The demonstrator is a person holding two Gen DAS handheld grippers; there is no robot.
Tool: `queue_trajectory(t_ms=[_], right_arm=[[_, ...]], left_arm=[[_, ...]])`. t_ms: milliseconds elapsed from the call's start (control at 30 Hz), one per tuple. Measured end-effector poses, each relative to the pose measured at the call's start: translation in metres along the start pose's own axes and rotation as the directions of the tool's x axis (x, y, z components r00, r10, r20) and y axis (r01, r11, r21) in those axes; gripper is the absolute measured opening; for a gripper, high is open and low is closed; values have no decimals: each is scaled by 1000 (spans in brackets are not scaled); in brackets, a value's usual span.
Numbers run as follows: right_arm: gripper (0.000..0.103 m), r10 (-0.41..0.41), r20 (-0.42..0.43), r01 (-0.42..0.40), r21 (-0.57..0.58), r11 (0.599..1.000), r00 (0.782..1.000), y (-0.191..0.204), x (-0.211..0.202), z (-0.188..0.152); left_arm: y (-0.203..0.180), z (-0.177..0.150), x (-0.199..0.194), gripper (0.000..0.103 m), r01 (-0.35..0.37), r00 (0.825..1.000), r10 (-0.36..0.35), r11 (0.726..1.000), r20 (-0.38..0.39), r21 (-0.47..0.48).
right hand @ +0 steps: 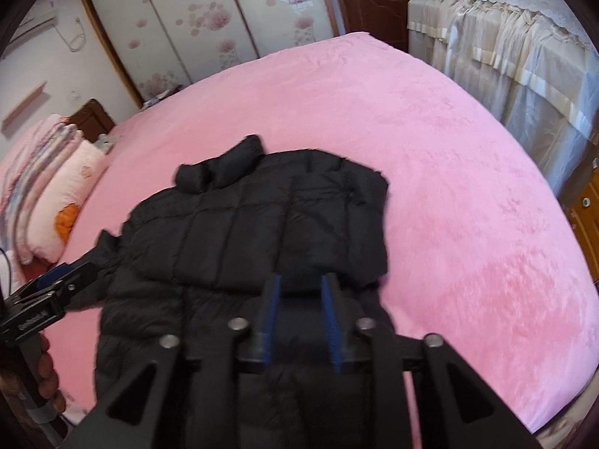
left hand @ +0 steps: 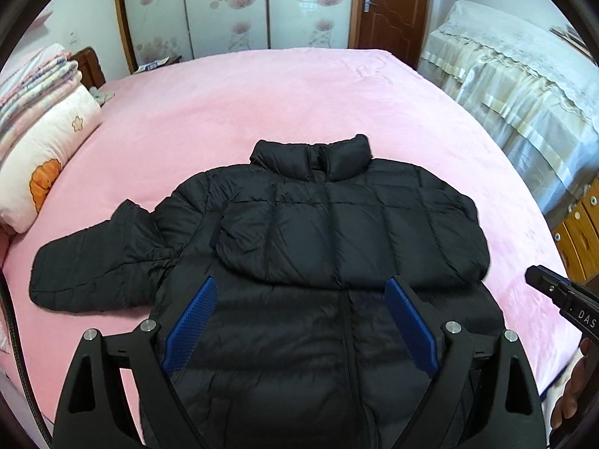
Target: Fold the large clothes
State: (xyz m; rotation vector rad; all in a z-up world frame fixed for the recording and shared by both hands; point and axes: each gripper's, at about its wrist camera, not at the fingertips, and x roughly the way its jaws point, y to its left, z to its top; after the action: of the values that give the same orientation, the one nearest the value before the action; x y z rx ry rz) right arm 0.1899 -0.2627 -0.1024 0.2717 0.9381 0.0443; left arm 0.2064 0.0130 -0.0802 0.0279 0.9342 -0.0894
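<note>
A black puffer jacket (left hand: 318,232) lies front-up on the pink bed (left hand: 262,104), collar away from me. Its right sleeve is folded across the chest; its left sleeve (left hand: 93,262) lies spread out to the left. My left gripper (left hand: 299,288) is open and empty above the jacket's lower front, its blue pads wide apart. My right gripper (right hand: 299,284) hovers over the jacket (right hand: 243,232) near the folded sleeve's edge, its pads narrowly apart with nothing between them. The right gripper's tip also shows in the left wrist view (left hand: 554,288), and the left gripper's in the right wrist view (right hand: 56,284).
Folded quilts and a pillow (left hand: 45,142) are stacked at the bed's left side. A lace-covered piece of furniture (left hand: 524,86) stands to the right, with wooden drawers (left hand: 580,224) below it. Wardrobe doors (left hand: 232,7) and a brown door (left hand: 389,3) are behind the bed.
</note>
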Motion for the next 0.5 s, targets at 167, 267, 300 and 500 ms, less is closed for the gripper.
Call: queue_trajectory(t_ms=[167, 267, 300, 500], right_arm=[[26, 73, 52, -70, -60, 996, 996, 24, -35, -23], [26, 118, 112, -109, -87, 990, 987, 44, -57, -33], [26, 131, 124, -120, -93, 988, 984, 52, -63, -35], [26, 202, 123, -186, -129, 974, 972, 109, -76, -29]], left_arm=[[6, -21, -40, 90, 46, 999, -46, 999, 19, 3], [23, -32, -62, 90, 72, 997, -72, 997, 29, -16], [31, -35, -68, 90, 76, 997, -75, 997, 37, -22], [103, -46, -101, 90, 55, 996, -49, 996, 74, -77]])
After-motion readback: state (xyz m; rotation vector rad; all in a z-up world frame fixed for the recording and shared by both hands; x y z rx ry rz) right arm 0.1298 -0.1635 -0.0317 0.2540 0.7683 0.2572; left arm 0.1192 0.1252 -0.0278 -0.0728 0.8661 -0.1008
